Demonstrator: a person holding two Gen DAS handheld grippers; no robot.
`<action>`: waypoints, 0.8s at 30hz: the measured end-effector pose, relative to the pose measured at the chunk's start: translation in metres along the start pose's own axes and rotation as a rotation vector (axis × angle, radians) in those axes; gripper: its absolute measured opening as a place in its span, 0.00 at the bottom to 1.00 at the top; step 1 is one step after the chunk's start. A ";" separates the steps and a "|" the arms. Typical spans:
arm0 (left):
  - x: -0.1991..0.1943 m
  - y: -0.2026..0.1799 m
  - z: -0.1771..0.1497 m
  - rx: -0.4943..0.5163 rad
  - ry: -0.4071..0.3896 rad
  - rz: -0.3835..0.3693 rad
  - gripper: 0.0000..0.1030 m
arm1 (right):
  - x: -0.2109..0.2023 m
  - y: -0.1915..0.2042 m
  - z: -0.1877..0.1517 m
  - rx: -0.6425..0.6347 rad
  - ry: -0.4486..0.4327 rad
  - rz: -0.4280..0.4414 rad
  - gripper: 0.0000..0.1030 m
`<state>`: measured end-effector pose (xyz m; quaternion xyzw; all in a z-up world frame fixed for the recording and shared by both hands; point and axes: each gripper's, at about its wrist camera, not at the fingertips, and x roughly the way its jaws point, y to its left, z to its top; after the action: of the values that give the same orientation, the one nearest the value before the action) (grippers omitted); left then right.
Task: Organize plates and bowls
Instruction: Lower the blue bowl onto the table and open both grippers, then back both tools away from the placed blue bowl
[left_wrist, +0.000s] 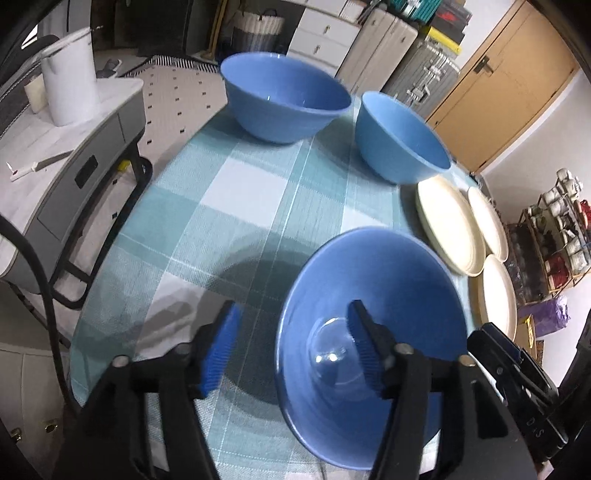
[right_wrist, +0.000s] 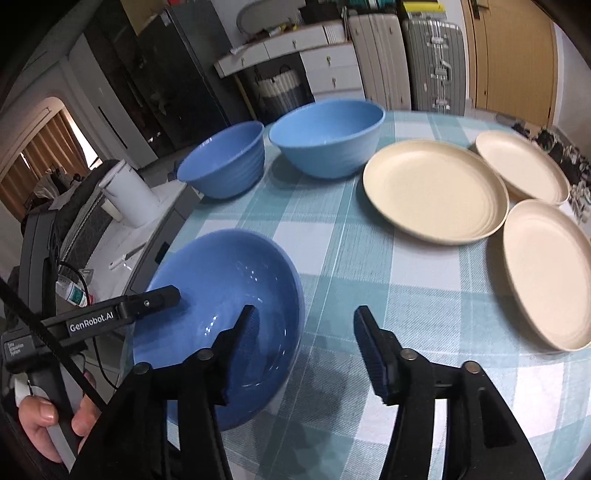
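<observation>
Nearest, both grippers hang over the near bowl (right_wrist: 221, 317), a blue bowl standing on the checked cloth at the near left of the bench (right_wrist: 351, 295).

The left gripper (left_wrist: 291, 332) is spread. One finger is inside the bowl and the other is outside its left rim, so the rim lies between them, but the pads do not press on it. The right gripper (right_wrist: 304, 332) is also spread. Its left finger is over the bowl's hollow and its right finger is over bare cloth, with the bowl's right rim between the jaws and unpinched. A hand (right_wrist: 48, 417) holds the left gripper's handle at the lower left of the right wrist view.

The near bowl is empty and rests freely on the bench.

Farther back stand two more blue bowls: the ribbed bowl (right_wrist: 225, 162) at far left and the wide bowl (right_wrist: 328, 136) just to its right. They are close together but not nested, and both look empty.

To the right lie three cream plates, each flat on the cloth: the middle plate (right_wrist: 432, 192), the far plate (right_wrist: 521, 166) and the right plate (right_wrist: 546, 273). Their rims are close or slightly overlapping, but the plates are not stacked. Nothing rests on them.

Judgement: the task is at an early stage. No bowl is nested and no plate is stacked, so gathering the three bowls and the three plates into piles appears to remain entirely undone.
</observation>
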<state>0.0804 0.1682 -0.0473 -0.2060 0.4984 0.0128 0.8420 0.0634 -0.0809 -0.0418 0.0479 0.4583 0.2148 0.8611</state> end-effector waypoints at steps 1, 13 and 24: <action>-0.004 0.000 0.000 -0.001 -0.024 -0.002 0.78 | -0.004 -0.001 -0.001 -0.004 -0.019 0.000 0.66; -0.039 -0.026 -0.006 0.111 -0.234 0.003 0.87 | -0.053 -0.008 -0.022 -0.103 -0.270 -0.033 0.86; -0.050 -0.064 -0.024 0.281 -0.366 0.110 0.95 | -0.075 -0.015 -0.039 -0.122 -0.386 -0.073 0.95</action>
<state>0.0492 0.1104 0.0064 -0.0536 0.3447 0.0264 0.9368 0.0006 -0.1296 -0.0107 0.0192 0.2722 0.1974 0.9416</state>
